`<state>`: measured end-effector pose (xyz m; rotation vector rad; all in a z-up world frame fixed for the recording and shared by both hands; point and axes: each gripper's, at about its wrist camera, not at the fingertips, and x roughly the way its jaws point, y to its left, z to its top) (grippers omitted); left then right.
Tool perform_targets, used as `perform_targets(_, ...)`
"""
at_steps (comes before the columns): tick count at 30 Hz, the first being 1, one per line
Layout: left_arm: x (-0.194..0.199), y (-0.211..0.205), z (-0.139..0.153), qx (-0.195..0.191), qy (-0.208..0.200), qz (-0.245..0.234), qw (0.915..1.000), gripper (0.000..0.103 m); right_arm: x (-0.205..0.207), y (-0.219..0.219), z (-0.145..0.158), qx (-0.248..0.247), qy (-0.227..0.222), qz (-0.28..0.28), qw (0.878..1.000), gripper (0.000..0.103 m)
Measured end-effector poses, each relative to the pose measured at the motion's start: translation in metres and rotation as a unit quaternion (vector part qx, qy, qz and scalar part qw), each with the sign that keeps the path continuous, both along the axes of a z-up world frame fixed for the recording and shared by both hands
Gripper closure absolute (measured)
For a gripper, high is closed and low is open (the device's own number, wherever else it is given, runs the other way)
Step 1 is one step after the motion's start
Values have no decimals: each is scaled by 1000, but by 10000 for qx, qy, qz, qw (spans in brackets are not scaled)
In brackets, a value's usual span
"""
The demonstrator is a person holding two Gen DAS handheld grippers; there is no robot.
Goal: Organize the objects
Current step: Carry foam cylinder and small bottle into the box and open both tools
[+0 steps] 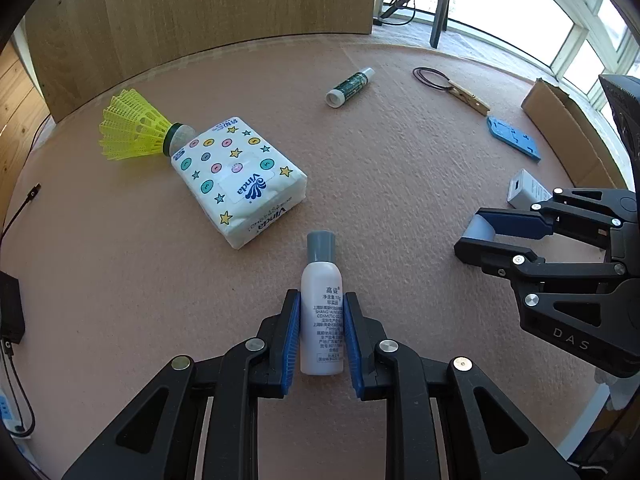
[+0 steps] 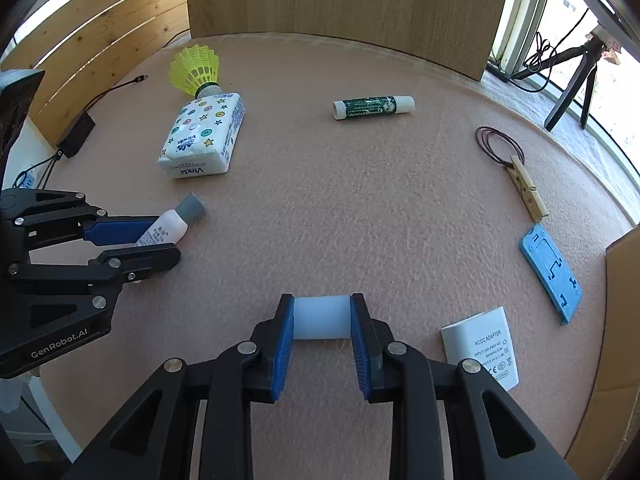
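Two grips are in hand at once. The left gripper (image 1: pixel 321 330) is clenched on a small white bottle (image 1: pixel 322 312) lying on the table (image 1: pixel 400 184), its blue pads pressing the bottle's lower half while the grey cap juts past the fingertips. The right gripper (image 2: pixel 322 322) is clenched on a short white cylinder (image 2: pixel 321 317), gripped end to end between its pads.

Both are smooth, hard and round, so either could roll or squirt out of the ribbed pads when lifted; the bottle, held near its base, may tip cap-down. The mat is soft and fuzzy and could drag at them.

Beyond the left jaws lie a soft plastic-wrapped tissue pack (image 1: pixel 240 180) and a yellow mesh shuttlecock (image 1: pixel 136 128); right of the right jaws sits a boxy white adapter (image 2: pixel 482 346).
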<state>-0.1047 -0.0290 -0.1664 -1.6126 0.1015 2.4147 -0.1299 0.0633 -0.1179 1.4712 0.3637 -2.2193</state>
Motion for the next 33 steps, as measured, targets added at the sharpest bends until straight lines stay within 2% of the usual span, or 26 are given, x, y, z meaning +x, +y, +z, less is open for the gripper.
perform_targets(10, 8, -5, 10, 371, 5, 285, 9989, 81, 7, 24, 13, -295, -49, -193, 9994, 79)
perform_targets(17, 8, 14, 35, 507, 225, 177, 9983, 81, 17, 64, 40, -537, 89, -463, 9974, 79)
perform_targets(24, -3, 62, 61, 651, 467, -159, 9967, 81, 25, 123, 70, -672, 344, -881, 9932, 79)
perform_targets(33, -21, 154, 83, 813, 690, -831, 9908, 81, 33, 210, 96, -688, 651, -1531, 9837, 79)
